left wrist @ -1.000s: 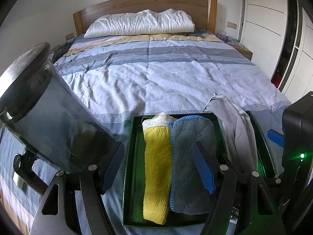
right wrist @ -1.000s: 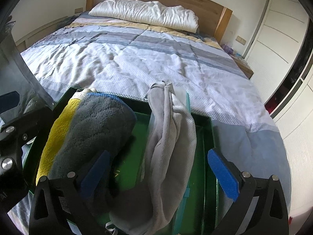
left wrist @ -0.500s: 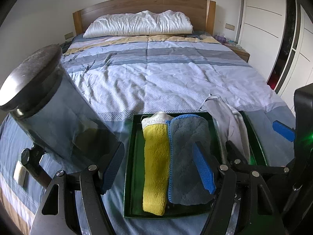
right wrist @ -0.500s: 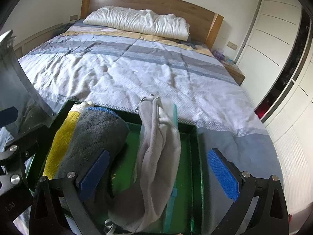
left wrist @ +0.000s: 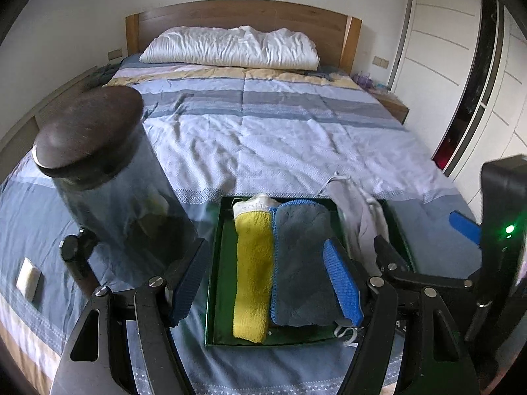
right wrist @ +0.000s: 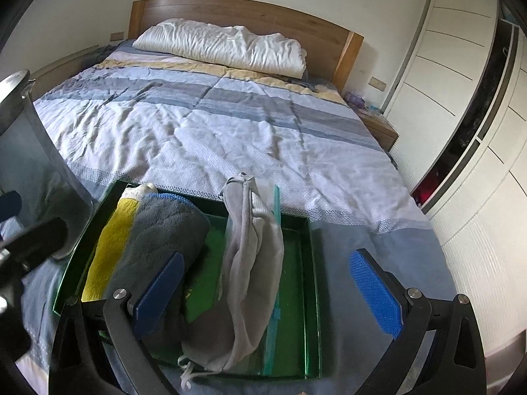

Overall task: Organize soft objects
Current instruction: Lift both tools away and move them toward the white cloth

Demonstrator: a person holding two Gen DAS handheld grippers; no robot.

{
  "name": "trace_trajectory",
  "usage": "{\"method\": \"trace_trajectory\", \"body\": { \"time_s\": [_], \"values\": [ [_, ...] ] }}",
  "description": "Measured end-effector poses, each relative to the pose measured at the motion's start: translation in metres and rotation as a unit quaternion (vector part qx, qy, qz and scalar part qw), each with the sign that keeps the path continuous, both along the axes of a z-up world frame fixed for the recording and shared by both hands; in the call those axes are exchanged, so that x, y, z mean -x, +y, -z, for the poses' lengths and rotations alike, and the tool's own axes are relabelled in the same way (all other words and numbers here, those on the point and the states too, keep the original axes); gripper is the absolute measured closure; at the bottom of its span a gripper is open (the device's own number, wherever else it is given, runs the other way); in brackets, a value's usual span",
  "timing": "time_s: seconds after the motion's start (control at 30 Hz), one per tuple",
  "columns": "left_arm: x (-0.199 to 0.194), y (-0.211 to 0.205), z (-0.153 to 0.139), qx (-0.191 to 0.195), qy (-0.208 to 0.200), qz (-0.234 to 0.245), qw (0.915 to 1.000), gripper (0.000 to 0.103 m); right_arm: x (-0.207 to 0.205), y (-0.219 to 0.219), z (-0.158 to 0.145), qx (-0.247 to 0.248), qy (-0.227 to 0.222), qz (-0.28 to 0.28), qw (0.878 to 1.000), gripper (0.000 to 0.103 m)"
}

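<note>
Both tools [left wrist: 266,289] [right wrist: 266,299] have pulled back, open, from the green tray [right wrist: 313,299].

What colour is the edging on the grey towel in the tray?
Blue, running around the grey towel; clearest in the left wrist view.

Glossy green tray [right wrist: 314,283] holds fluffy yellow towel [left wrist: 252,270] and plush grey cloth [left wrist: 301,263]; headboard [left wrist: 237,16] smooth wood.

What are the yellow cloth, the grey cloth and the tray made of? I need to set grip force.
Yellow cloth: terry-like, looped nubby pile. Grey cloth: plush microfibre, apparently, with blue stitched edging. Green tray: glossy and hard, showing reflections; plastic or lacquered metal, unclear.
</note>
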State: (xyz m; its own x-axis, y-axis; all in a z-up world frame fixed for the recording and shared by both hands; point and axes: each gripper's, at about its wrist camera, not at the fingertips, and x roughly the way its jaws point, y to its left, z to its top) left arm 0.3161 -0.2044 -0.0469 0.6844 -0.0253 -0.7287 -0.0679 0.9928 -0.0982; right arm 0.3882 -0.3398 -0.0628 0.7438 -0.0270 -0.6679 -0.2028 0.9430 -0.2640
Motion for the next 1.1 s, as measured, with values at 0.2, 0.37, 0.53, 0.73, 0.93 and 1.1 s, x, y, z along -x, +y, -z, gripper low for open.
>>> {"method": "trace_trajectory", "body": {
  "time_s": [0.2,0.37,0.53,0.73,0.93,1.1],
  "values": [
    [0.022,0.012,-0.017,0.004,-0.006,-0.002,1.0,0.037,0.016,-0.002,-0.015,-0.001,-0.005,0.011,1.0,0.0],
    [0.046,0.024,-0.021,0.0,0.001,0.0,1.0,0.037,0.043,-0.003,-0.032,-0.004,-0.014,0.019,1.0,0.0],
    [0.075,0.036,-0.027,-0.004,0.003,0.006,1.0,0.037,0.084,-0.001,-0.051,-0.005,-0.027,0.017,0.999,0.0],
    [0.121,0.057,-0.036,-0.005,0.006,0.012,0.9999,0.036,0.145,0.005,-0.068,-0.017,-0.037,0.008,0.999,0.0],
    [0.167,0.082,-0.043,-0.004,0.011,0.017,0.9998,0.035,0.217,0.022,-0.085,-0.035,-0.051,-0.01,0.998,0.0],
    [0.206,0.116,-0.045,-0.011,0.009,0.009,0.9998,0.035,0.265,0.044,-0.093,-0.045,-0.053,-0.036,0.997,0.0]
  ]
}}
